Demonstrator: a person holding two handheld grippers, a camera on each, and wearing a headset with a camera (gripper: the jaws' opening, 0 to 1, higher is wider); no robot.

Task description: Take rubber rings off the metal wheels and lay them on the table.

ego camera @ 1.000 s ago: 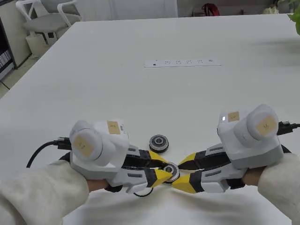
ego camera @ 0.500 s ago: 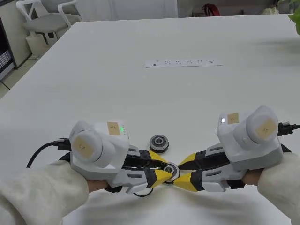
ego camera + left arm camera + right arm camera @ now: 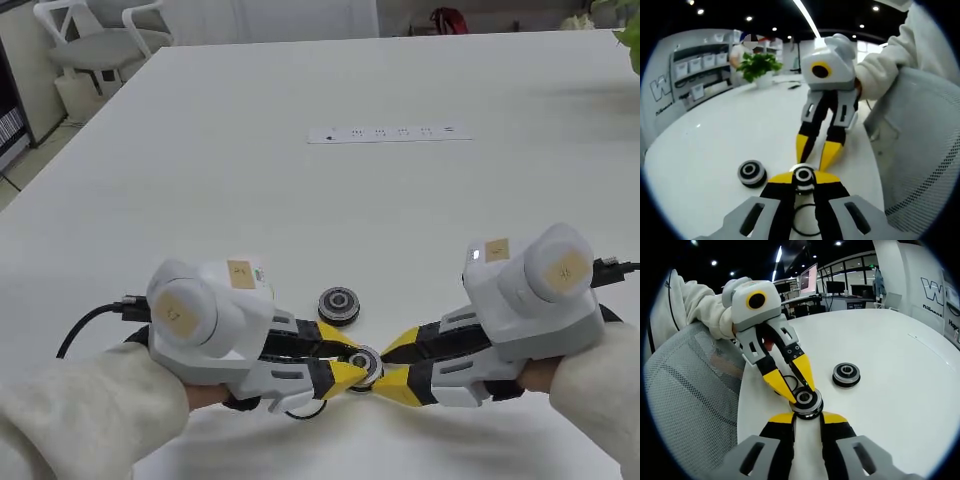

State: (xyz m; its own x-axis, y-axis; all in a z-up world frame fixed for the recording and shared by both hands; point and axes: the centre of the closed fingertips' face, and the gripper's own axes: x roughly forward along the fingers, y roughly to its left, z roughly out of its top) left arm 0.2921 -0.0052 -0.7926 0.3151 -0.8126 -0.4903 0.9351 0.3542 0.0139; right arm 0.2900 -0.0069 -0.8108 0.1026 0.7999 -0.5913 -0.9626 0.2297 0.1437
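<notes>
**When Two Grippers Meet on One Wheel**

While the left gripper (image 3: 345, 370) clamps narrow on the wheel (image 3: 362, 362) at the near edge of the table (image 3: 330, 200), the right gripper (image 3: 392, 376) sits narrow at its rim; whether it pinches the rubber cannot be told. Step in hand: stripping this ring. Next, a firm pinch and rightward pull seem needed. The left gripper view adds a loose ring (image 3: 807, 234) lying beneath the jaws. A second wheel (image 3: 339, 304) sits just farther off.

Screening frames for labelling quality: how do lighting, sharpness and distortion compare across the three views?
Head view: bright, even light; the white table nearly washes out, shadows faint, no bending. Left gripper view: heavy fisheye curving, ceiling lights glaring, held wheel sharp. Right gripper view: same curving; loose wheel crisp.
</notes>
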